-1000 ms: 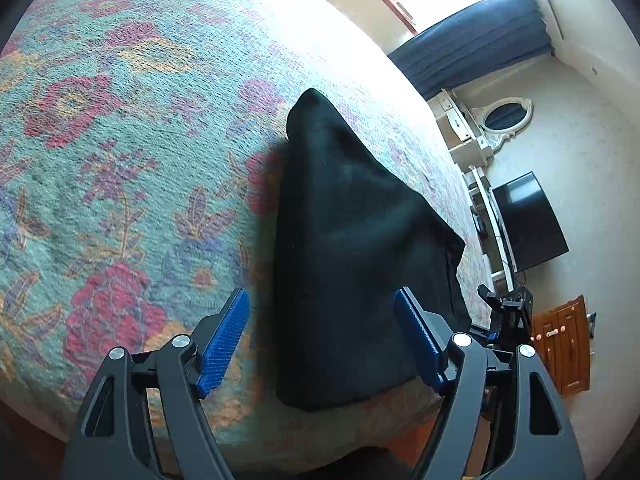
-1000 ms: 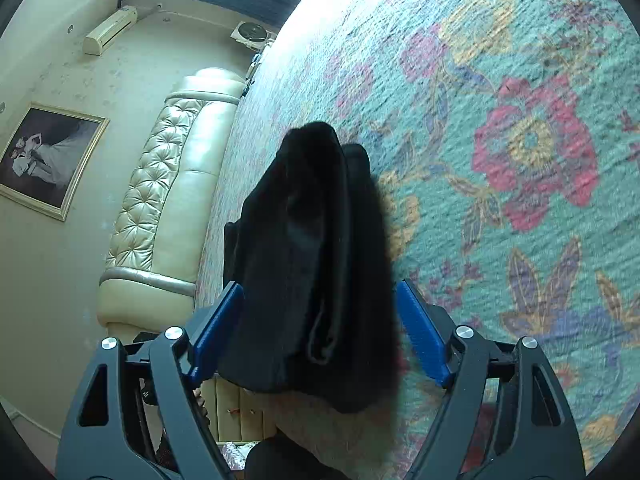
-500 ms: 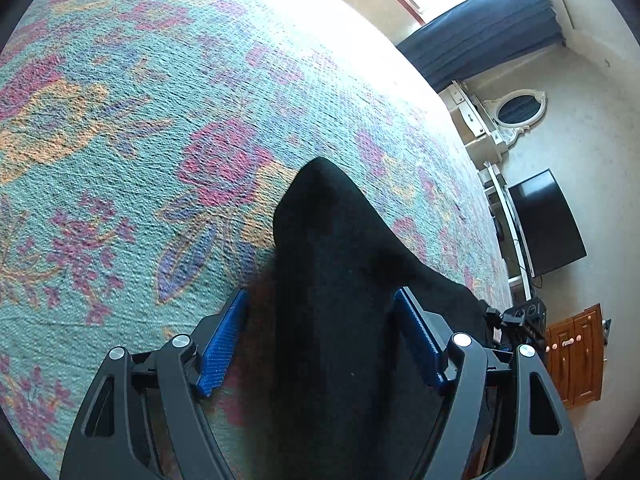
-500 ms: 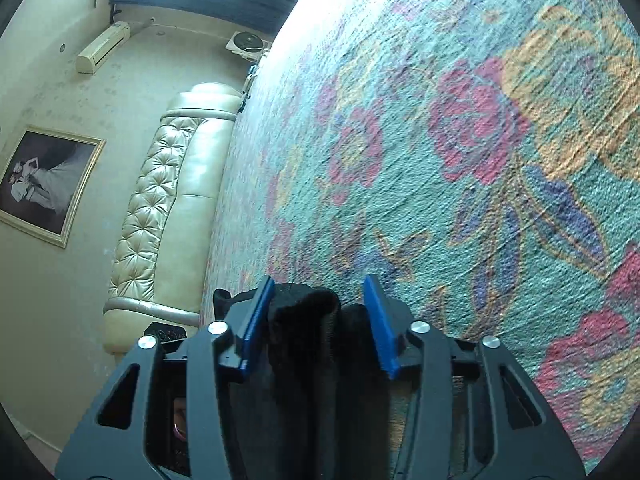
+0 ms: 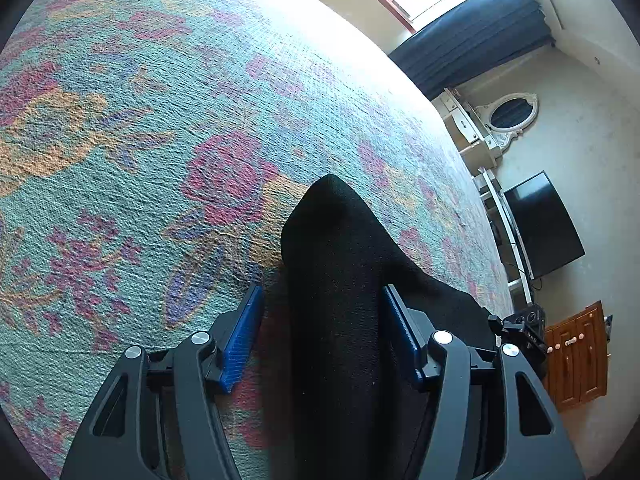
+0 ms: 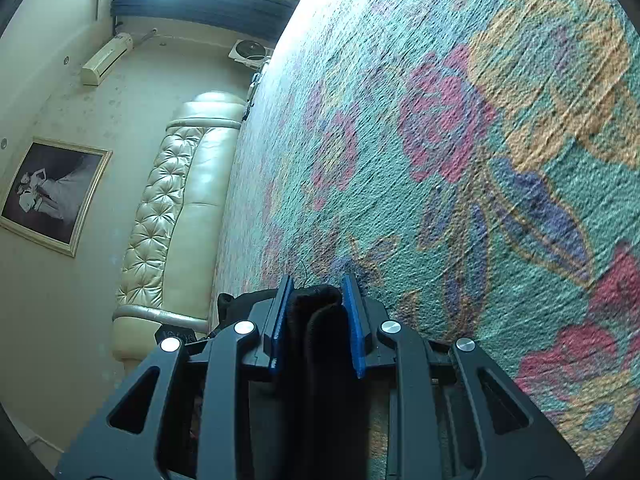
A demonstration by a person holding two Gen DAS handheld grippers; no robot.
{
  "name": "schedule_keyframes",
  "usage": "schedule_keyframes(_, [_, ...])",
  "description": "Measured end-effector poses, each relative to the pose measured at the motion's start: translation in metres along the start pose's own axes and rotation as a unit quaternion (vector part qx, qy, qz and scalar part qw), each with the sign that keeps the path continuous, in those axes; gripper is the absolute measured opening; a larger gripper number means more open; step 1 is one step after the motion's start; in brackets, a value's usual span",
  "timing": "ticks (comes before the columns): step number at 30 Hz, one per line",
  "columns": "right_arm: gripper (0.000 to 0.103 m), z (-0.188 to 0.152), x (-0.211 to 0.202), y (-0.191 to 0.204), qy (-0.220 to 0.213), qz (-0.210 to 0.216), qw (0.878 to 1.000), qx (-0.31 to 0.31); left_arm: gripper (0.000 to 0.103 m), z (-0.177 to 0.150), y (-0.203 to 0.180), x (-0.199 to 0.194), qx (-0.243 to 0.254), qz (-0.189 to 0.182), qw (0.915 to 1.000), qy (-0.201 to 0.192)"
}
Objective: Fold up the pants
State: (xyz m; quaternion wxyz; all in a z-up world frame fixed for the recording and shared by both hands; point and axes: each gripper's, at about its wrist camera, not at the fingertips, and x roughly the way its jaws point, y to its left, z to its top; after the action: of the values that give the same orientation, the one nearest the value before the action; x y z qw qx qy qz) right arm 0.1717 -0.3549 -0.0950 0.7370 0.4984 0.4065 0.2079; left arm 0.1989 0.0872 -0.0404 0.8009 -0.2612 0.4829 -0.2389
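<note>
Black folded pants (image 5: 340, 260) lie on a floral bedspread (image 5: 160, 120). In the left wrist view a folded edge of them runs up between the jaws of my left gripper (image 5: 322, 292). Those jaws are closing: the right pad (image 5: 398, 320) touches the cloth and the left pad (image 5: 244, 332) stands apart from it. In the right wrist view my right gripper (image 6: 317, 280) sits low on the bedspread (image 6: 480, 160). Its jaws are closing, and both blue pads press a thick bunched fold of the pants (image 6: 320, 308). The rest of the pants is hidden behind the grippers.
A cream tufted headboard (image 6: 180, 208) borders the bed's left side, under a framed picture (image 6: 48, 192). Beyond the bed's right edge stand a dresser with an oval mirror (image 5: 508, 112), a dark television (image 5: 540, 224) and a wooden cabinet (image 5: 576, 360). Dark curtains (image 5: 472, 52) hang by the window.
Both grippers slid forward and down over the pants. The right jaws went from wide to pinching the fold. The left jaws narrowed around the folded edge.
</note>
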Motion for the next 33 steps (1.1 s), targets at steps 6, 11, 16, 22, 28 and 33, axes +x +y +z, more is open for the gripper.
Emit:
schedule_keyframes(6, [0.032,-0.001,-0.012,-0.003,-0.013,0.01,1.0,0.017,0.069,-0.003,0.003,-0.007,0.018,-0.006,0.9998,0.007])
schedule_keyframes(11, [0.036,-0.005,-0.024,-0.007,-0.016,0.013,1.0,0.019,0.071,-0.008,-0.007,-0.007,0.041,0.01,0.9991,0.006])
schedule_keyframes(16, [0.039,-0.012,-0.037,-0.014,-0.022,0.021,0.999,0.031,0.073,-0.01,-0.006,-0.014,0.033,0.01,0.9994,0.007])
schedule_keyframes(22, [0.039,-0.024,-0.05,-0.018,-0.024,0.025,0.999,0.041,0.073,-0.017,-0.004,-0.025,0.023,0.013,0.9996,0.007])
schedule_keyframes(28, [0.039,-0.039,-0.066,-0.028,-0.029,0.043,0.996,0.067,0.074,-0.033,-0.005,-0.036,0.017,0.022,0.9996,0.01])
schedule_keyframes(33, [0.039,-0.057,-0.083,-0.04,-0.036,0.067,0.992,0.101,0.074,-0.047,-0.008,-0.047,0.006,0.032,0.9994,0.011])
